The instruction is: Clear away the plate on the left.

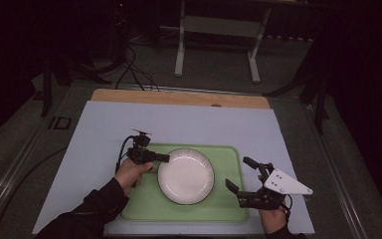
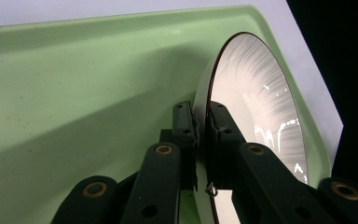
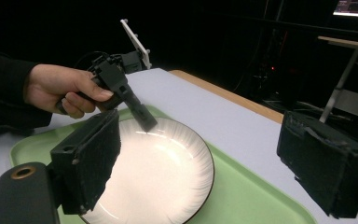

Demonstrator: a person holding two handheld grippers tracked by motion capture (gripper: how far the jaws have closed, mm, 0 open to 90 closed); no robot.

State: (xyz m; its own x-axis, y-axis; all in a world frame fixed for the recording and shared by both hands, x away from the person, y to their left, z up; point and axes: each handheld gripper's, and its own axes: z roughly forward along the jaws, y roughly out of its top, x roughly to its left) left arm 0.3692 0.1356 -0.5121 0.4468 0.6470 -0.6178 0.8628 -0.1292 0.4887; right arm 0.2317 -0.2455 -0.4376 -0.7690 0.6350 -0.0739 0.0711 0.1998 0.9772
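Observation:
A white plate with a dark rim lies on a light green tray in the middle of the table. My left gripper is shut on the plate's left rim; in the left gripper view its jaws pinch the plate edge between them, over the tray. My right gripper hovers open at the tray's right edge, jaws wide apart, pointing toward the plate. In the right gripper view the plate sits ahead between the spread pads, with the left gripper on its far rim.
The tray rests on a pale sheet covering a wooden table. Cables and a metal stand are on the floor beyond the table. The surroundings are dark.

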